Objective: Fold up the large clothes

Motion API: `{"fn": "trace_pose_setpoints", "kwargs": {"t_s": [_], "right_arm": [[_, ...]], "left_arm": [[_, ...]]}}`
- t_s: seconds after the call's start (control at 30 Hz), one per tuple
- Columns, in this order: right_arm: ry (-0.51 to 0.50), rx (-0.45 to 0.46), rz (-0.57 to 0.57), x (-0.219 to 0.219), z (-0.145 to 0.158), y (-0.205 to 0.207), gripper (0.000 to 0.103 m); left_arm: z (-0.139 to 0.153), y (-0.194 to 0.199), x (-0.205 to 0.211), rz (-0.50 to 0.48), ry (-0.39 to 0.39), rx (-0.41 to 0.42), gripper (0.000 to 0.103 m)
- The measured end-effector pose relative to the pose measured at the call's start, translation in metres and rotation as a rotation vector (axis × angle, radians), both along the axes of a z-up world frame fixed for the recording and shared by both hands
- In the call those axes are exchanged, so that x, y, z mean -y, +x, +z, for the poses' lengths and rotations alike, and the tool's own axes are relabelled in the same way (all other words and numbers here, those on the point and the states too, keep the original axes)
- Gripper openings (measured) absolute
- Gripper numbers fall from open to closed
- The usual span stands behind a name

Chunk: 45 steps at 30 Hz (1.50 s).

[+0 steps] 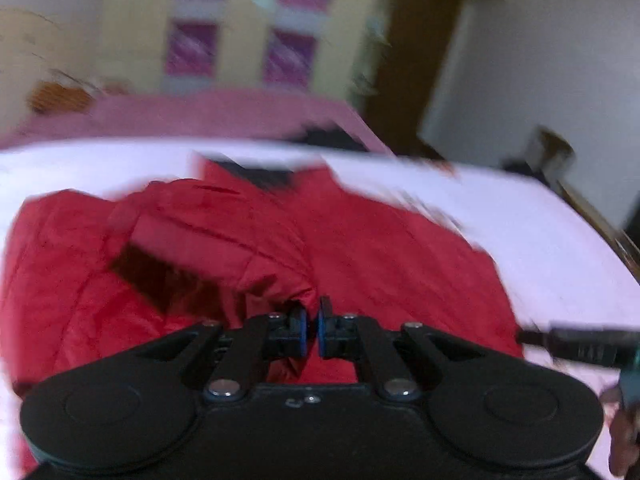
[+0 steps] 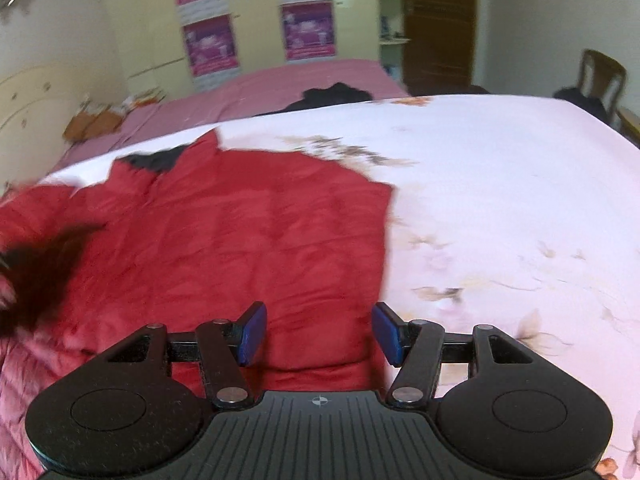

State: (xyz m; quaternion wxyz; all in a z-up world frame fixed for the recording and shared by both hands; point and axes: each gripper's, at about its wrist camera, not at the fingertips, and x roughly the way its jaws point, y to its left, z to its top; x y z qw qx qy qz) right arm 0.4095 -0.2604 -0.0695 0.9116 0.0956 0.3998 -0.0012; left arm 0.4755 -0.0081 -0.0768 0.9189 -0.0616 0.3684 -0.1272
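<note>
Red jacket [image 2: 248, 232] lies partly folded on the bedspread [image 2: 500, 184], left gripper [image 1: 312, 328] clenched on a fold, right gripper [image 2: 318, 334] released; folding remains.

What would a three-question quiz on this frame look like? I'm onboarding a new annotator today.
1. True or false: the left claw pinches the red quilted jacket.
2. How do the right claw's jaws stand: A wide apart, B closed on fabric?
3. Fill in: the jacket lies on a white ____ bedspread.

Key: 1 true; 2 A; 3 floral.
</note>
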Motion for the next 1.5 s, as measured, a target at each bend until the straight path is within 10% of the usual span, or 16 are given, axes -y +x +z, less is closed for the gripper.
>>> {"fn": "trace_pose_setpoints", "kwargs": {"t_s": [0.17, 0.27, 0.33, 0.43, 0.53, 0.8, 1.13, 1.23, 1.43, 1.47, 1.5], "right_arm": [[0.071, 0.014, -0.042, 0.033, 0.002, -0.009, 0.058], [0.092, 0.007, -0.070, 0.043, 0.000, -0.014, 0.058], [0.121, 0.011, -0.067, 0.050, 0.000, -0.018, 0.058], [0.139, 0.018, -0.070, 0.056, 0.003, -0.023, 0.063], [0.120, 0.065, -0.031, 0.049, 0.012, -0.027, 0.091], [0.066, 0.131, 0.296, -0.040, 0.031, -0.008, 0.090], [-0.365, 0.185, 0.606, -0.179, 0.015, 0.013, 0.066], [-0.325, 0.140, 0.474, -0.162, 0.009, 0.024, 0.032], [-0.015, -0.006, 0.080, -0.069, -0.012, 0.027, 0.034], [-0.004, 0.000, 0.061, -0.064, -0.011, 0.021, 0.039], [0.004, 0.015, 0.055, -0.061, -0.009, 0.015, 0.066]], "left_arm": [[-0.022, 0.005, 0.060, -0.127, 0.072, -0.040, 0.008], [-0.033, -0.011, 0.065, -0.171, 0.067, -0.027, 0.057], [-0.028, -0.023, 0.071, -0.199, 0.066, 0.002, 0.068], [-0.027, -0.034, 0.073, -0.225, 0.077, 0.016, 0.069], [-0.014, -0.053, 0.050, -0.177, 0.036, 0.071, 0.069], [-0.018, -0.076, -0.097, 0.237, -0.055, 0.043, 0.061], [-0.041, -0.054, -0.152, 0.303, -0.017, -0.005, 0.058], [-0.044, -0.059, -0.159, 0.322, -0.020, -0.020, 0.058], [-0.047, -0.059, -0.173, 0.328, -0.046, -0.023, 0.060], [-0.047, -0.059, -0.174, 0.326, -0.041, -0.022, 0.060], [-0.047, -0.060, -0.175, 0.325, -0.035, -0.021, 0.060]]}}
